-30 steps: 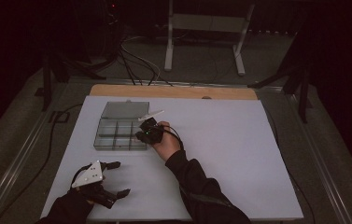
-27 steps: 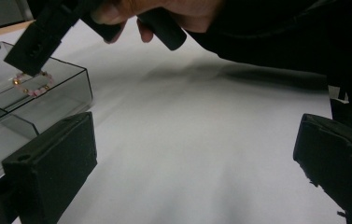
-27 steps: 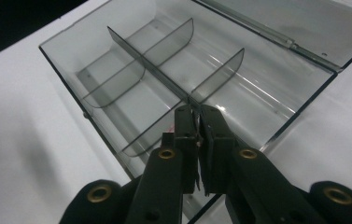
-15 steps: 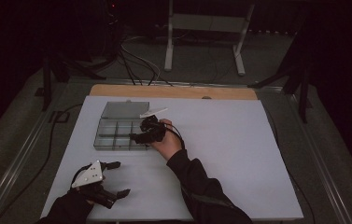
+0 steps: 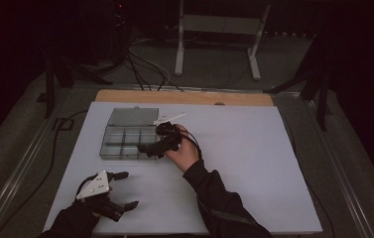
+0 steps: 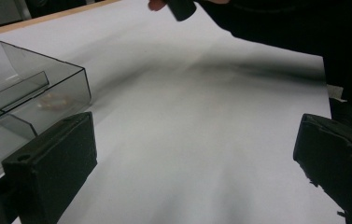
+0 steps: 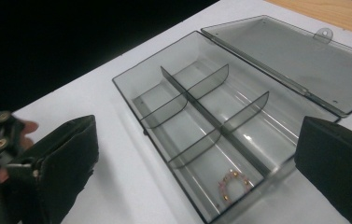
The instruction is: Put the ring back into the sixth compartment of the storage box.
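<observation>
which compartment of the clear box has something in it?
The corner compartment nearest the right gripper: a small beaded ring lies on its floor. The other compartments of the organizer box look bare.

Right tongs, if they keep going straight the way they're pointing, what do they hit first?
Most likely the clear divided box: the right tongs, open with nothing between them, point at its near compartment, where a small beaded ring lies. Depth is uncertain.

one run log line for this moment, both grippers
right gripper: open, empty, over organizer box | beaded ring: in corner compartment | left gripper: open, empty, on table
</observation>
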{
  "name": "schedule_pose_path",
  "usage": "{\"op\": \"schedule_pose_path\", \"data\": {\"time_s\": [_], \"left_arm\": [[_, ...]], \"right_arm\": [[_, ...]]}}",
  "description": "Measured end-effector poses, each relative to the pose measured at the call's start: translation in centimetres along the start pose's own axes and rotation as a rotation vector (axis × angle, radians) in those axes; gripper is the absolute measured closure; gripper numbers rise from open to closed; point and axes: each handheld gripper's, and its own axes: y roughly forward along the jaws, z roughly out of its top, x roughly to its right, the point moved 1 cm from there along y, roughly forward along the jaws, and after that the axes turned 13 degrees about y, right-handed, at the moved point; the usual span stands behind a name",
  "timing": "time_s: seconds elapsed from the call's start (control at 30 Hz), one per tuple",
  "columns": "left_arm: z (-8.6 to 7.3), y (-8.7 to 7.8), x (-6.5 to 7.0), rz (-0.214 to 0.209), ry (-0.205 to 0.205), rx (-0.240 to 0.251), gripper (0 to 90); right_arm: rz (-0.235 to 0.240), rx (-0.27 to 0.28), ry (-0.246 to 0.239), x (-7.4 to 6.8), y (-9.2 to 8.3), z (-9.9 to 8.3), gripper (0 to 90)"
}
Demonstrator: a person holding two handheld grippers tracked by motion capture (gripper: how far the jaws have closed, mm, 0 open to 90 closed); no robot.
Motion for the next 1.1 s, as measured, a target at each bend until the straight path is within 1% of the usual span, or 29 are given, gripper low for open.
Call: {"op": "schedule_pose_path", "data": {"time_s": [0.03,0.2,0.3,0.5,0.6,0.7,0.87,0.97,1.03,1.1], "left_arm": [[0.0,0.0,0.0,0.000,0.001,-0.003,0.4],[0.0,0.0,0.0,0.004,0.002,-0.005,0.4],[0.0,0.0,0.1,0.004,0.001,-0.006,0.4],[-0.1,0.0,0.0,0.006,-0.004,-0.004,0.4],[-0.1,0.1,0.0,0.008,0.000,-0.014,0.5],[-0.1,0.1,0.0,0.010,-0.002,-0.008,0.4],[-0.1,0.2,0.0,0.013,-0.002,-0.017,0.4],[-0.1,0.2,0.0,0.014,0.000,-0.019,0.4],[-0.1,0.2,0.0,0.014,0.000,-0.019,0.5],[-0.1,0.1,-0.1,0.015,0.000,-0.015,0.5]], "right_arm": [[-0.007,0.000,0.000,0.0,-0.3,0.0,0.0],[-0.007,-0.009,0.004,0.5,-1.8,-0.4,0.0],[-0.001,-0.009,0.007,0.9,-3.0,-0.8,0.0],[-0.005,0.014,0.018,2.1,-6.3,-1.7,0.0],[-0.024,0.027,0.026,2.8,-8.0,-2.4,0.0],[-0.034,0.041,0.030,3.4,-9.7,-3.3,0.0],[-0.057,0.055,0.034,4.3,-12.3,-5.1,0.0],[-0.073,0.065,0.040,4.8,-13.7,-6.5,0.0],[-0.059,0.082,0.059,5.2,-14.5,-7.5,0.0],[-0.072,0.090,0.064,5.5,-15.3,-8.6,0.0]]}}
